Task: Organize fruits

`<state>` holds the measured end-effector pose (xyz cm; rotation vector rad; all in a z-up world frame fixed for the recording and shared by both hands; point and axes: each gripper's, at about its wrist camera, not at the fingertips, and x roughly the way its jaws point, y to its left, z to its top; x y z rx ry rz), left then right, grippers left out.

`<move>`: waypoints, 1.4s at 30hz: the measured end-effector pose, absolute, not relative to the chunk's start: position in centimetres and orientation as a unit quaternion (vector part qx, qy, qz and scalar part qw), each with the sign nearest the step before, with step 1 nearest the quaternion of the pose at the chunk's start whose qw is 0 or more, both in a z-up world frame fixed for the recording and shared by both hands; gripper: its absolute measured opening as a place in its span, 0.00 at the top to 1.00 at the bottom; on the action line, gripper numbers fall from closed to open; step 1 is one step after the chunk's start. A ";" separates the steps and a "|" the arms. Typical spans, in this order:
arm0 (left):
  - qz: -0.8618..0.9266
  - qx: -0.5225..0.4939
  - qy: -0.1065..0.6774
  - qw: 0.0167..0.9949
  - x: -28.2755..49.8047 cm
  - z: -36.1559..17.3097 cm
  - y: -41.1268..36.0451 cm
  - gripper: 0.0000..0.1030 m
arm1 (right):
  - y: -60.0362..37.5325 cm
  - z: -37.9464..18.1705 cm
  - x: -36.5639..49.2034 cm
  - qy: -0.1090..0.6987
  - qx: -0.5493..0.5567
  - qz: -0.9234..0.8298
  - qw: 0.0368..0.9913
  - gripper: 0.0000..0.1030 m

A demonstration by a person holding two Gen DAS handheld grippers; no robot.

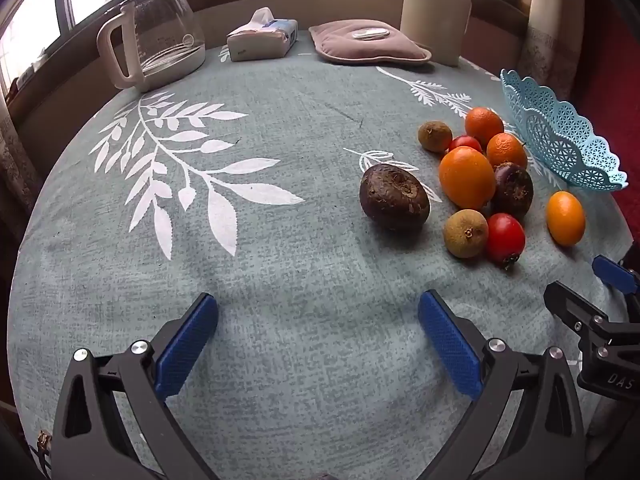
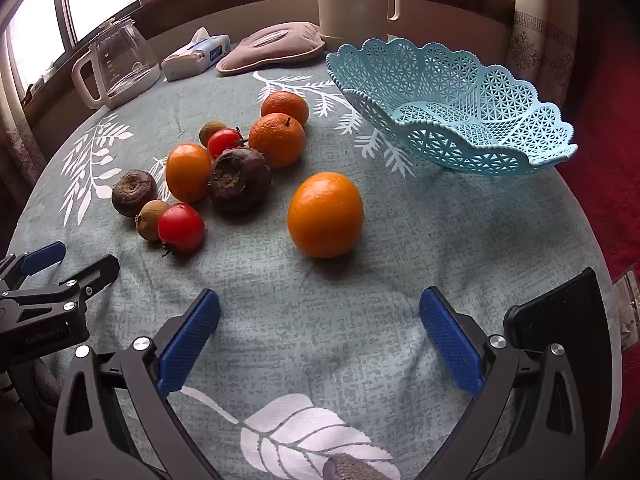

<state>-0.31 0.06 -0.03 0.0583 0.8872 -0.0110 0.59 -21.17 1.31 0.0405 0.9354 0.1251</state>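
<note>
1. Both claws hang over the grey-green leaf-print tablecloth (image 2: pixel 320 340), angled down at it: the right gripper (image 2: pixel 320 340) stands spread wide with nothing between its blue pads, and the left gripper (image 1: pixel 318 344) is just as wide and just as empty

2. Nothing is in the pale blue lattice plastic basket (image 2: pixel 452 116) yet; it sits tilted at the far right of the table, hollow showing bare

3. The fruit lies loose on the cloth: a big glossy orange (image 2: pixel 325 215) alone, nearest the right claw, and a huddle of smaller oranges, red cherry tomatoes and dark wrinkled passion fruits (image 2: pixel 239 179) to its left

4. My call: the lone orange is the sensible first pick, as it has clear cloth all round

5. It is round and slick, so straddle its widest part, pads level on both sides, and close gently or it may squirt out

6. The tilted basket could rock; set fruit low into its hollow
</note>
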 end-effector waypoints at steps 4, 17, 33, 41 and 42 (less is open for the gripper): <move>-0.006 0.032 0.441 0.897 0.3 -0.1 -0.2 0.05 | -20.9 1.3 0.6 0.451 0.019 0.060 0.890 0.02; -0.008 0.027 0.442 0.897 0.3 0.0 0.0 0.05 | -21.2 1.2 0.6 0.451 0.023 0.062 0.890 0.02; -0.008 0.027 0.442 0.897 0.3 0.0 0.1 0.05 | -21.2 1.2 0.7 0.452 0.021 0.061 0.890 0.02; -0.008 0.025 0.445 0.895 0.6 0.1 0.0 0.05 | -21.1 1.2 0.7 0.452 0.020 0.060 0.890 0.02; -0.008 0.025 0.446 0.895 0.7 0.1 0.0 0.05 | -21.1 1.2 0.7 0.452 0.020 0.061 0.890 0.02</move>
